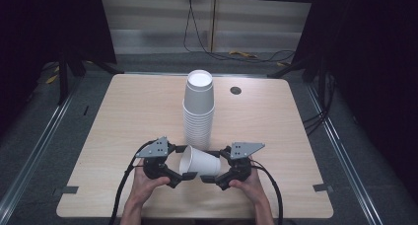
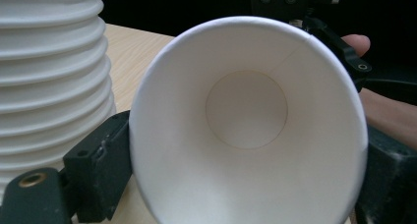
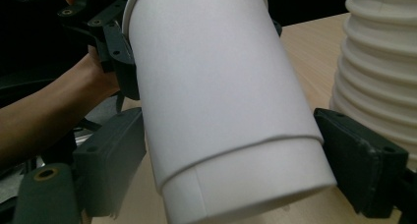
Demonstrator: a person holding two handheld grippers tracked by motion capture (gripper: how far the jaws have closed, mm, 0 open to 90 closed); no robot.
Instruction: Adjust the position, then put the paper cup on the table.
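A single white paper cup (image 1: 199, 162) lay on its side just above the light wooden table (image 1: 123, 116), at 6 o'clock from the tall stack of white paper cups (image 1: 198, 111), its open mouth turned to 9 o'clock. The left tongs (image 1: 181, 162) pinched the cup at its rim (image 2: 248, 121), and the right tongs (image 1: 217, 167) pinched it near its base (image 3: 221, 111), one black jaw on each side of the wall.
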